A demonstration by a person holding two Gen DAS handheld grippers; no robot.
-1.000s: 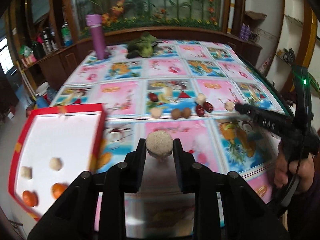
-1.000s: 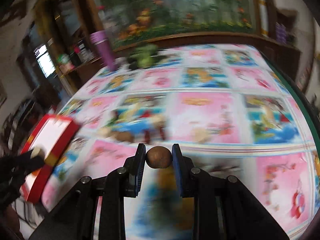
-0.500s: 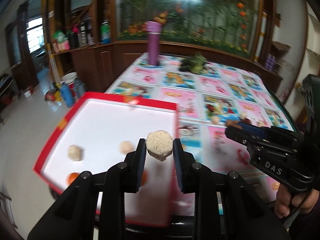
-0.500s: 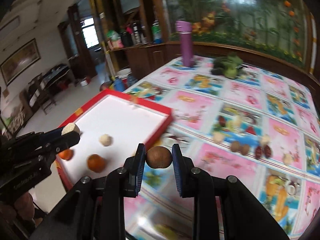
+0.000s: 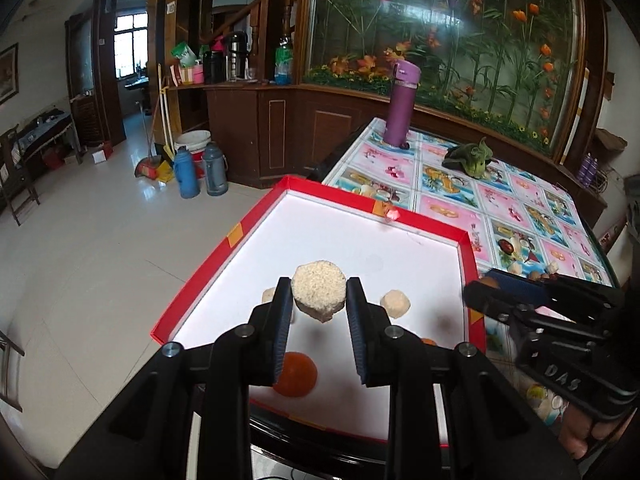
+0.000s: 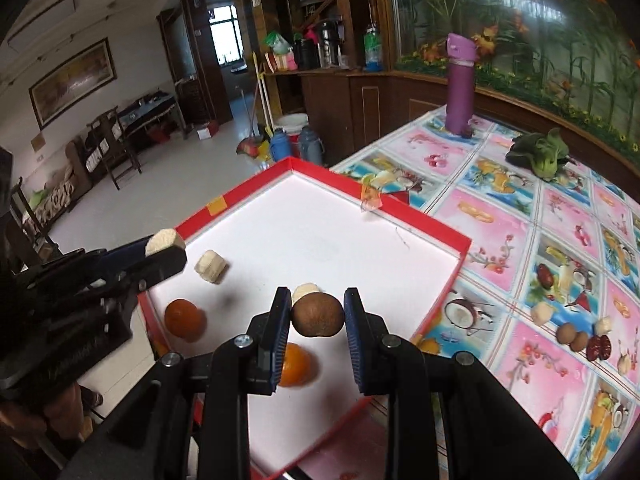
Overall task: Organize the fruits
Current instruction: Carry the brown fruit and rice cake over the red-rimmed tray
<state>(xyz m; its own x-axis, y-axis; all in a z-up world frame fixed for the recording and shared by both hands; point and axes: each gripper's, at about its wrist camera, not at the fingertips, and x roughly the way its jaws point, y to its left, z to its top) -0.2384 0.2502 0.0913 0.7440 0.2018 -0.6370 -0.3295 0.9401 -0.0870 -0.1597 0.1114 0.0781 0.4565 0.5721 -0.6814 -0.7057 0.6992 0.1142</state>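
Observation:
My left gripper (image 5: 319, 312) is shut on a pale, rough-cut fruit chunk (image 5: 319, 295), held above the red-rimmed white tray (image 5: 248, 226). My right gripper (image 6: 317, 320) is shut on a round brown fruit (image 6: 317, 315) over the same tray (image 6: 400, 216). On the tray floor lie two oranges (image 6: 185, 319) (image 6: 297, 364) and pale chunks (image 6: 211, 266) (image 5: 395, 303). The right gripper also shows at the right in the left wrist view (image 5: 486, 286); the left gripper shows at the left in the right wrist view (image 6: 166, 246).
The tray sits at the corner of a table with a colourful fruit-print cloth (image 6: 520, 240). More loose fruits (image 6: 576, 334) lie on the cloth to the right. A purple bottle (image 6: 460, 84) and a green vegetable (image 6: 540, 154) stand at the far end. Beyond the tray is open floor.
Both grippers have swung left from the table's middle to above the tray, each still holding its fruit. The tray now fills the centre of both views.

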